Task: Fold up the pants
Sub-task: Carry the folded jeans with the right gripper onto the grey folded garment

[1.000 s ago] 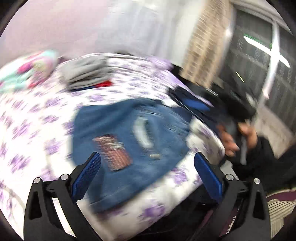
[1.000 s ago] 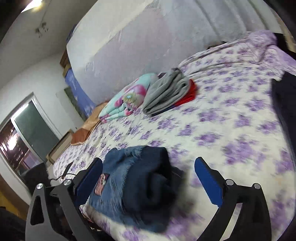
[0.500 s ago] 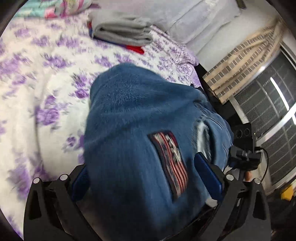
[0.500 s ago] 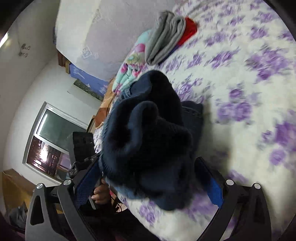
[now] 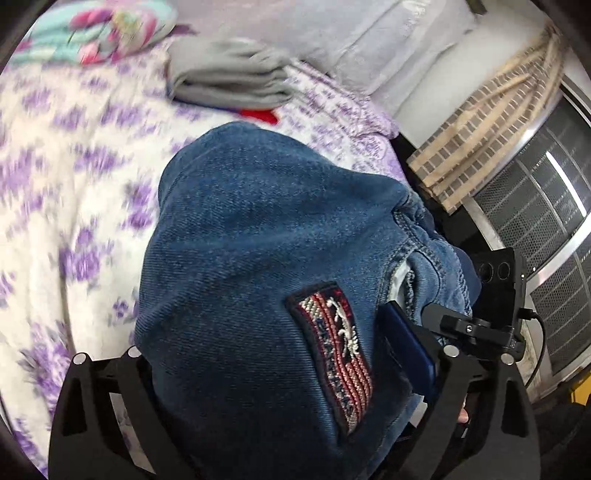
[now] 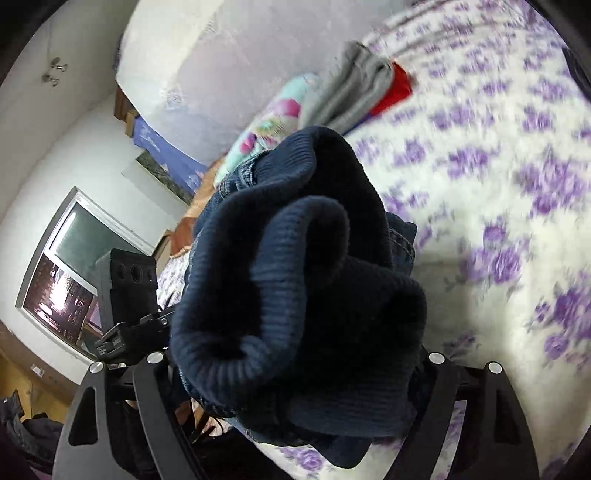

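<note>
Folded jeans point(image 5: 258, 280) on flowered bed point(image 5: 74, 177), between jaws of left gripper point(image 5: 280, 354) and right gripper point(image 6: 295, 354). Jaws just closing; grip on jeans unclear. Grey clothes point(image 5: 229, 75) beyond jeans.

We see a bed point(image 5: 66, 155) under a white cover with purple flowers. On it lie the bunched denim pants point(image 5: 258, 258), a folded grey garment point(image 5: 229, 77) over something red point(image 5: 260, 115), and near the headboard a pastel patterned bundle point(image 5: 110, 26).
</note>
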### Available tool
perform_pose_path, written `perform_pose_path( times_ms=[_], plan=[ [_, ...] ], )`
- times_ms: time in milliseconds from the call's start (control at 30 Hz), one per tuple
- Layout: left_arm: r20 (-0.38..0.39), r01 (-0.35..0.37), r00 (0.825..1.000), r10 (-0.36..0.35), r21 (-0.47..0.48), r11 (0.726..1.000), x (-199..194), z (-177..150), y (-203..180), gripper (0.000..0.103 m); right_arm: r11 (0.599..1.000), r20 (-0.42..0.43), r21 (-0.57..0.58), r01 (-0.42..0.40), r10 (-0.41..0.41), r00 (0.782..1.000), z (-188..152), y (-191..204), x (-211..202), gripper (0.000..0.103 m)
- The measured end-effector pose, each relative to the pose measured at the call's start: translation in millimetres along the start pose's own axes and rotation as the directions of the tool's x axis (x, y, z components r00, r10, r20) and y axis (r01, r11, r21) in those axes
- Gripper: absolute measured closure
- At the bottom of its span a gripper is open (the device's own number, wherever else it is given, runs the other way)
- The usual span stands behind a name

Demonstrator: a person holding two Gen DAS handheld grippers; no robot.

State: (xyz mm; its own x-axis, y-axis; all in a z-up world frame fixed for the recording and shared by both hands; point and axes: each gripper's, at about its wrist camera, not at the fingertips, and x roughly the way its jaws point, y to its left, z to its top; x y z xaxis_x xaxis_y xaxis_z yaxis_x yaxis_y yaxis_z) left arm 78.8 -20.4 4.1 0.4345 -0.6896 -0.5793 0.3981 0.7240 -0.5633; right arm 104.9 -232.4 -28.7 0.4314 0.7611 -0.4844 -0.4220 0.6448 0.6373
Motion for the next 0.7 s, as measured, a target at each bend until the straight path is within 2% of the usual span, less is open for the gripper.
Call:
perform_pose_path(
  times_ms=[100,200,300,400,533,633,700],
  plan=[
    [0.021,0.015,1.000,-0.015,0.005,1.000,-6,20,-10,0.011,1.000,0.025,-0.020,-0.006,0.006,1.000,20,8,-9,0.018],
    [0.048,0.021,0.999,-0.021,0.008,1.000,-6,56,-19,0.011,0.997,0.056,-0.075,0.018,-0.014,0.998,58,19,-21,0.018],
    [0.093,0.026,0.995,-0.027,0.010,1.000,-3,110,-27,0.011,0.990,0.101,-0.133,0.055,-0.042,0.994,108,32,-25,0.018],
    [0.153,0.023,0.988,-0.028,0.037,0.999,-1,176,-34,0.010,0.972,0.163,-0.209,0.106,-0.072,0.984,175,50,-20,0.017],
    [0.205,0.009,0.979,-0.019,0.050,0.999,10,268,-24,0.010,0.958,0.209,-0.241,0.155,-0.105,0.972,272,60,9,0.013],
    [0.228,0.006,0.974,-0.011,0.020,1.000,34,330,4,0.007,0.939,0.253,-0.269,0.216,-0.147,0.956,333,58,47,0.010],
    [0.232,0.019,0.973,-0.010,-0.036,0.999,63,367,39,0.006,0.919,0.281,-0.282,0.275,-0.195,0.940,369,45,85,0.008]
  ],
)
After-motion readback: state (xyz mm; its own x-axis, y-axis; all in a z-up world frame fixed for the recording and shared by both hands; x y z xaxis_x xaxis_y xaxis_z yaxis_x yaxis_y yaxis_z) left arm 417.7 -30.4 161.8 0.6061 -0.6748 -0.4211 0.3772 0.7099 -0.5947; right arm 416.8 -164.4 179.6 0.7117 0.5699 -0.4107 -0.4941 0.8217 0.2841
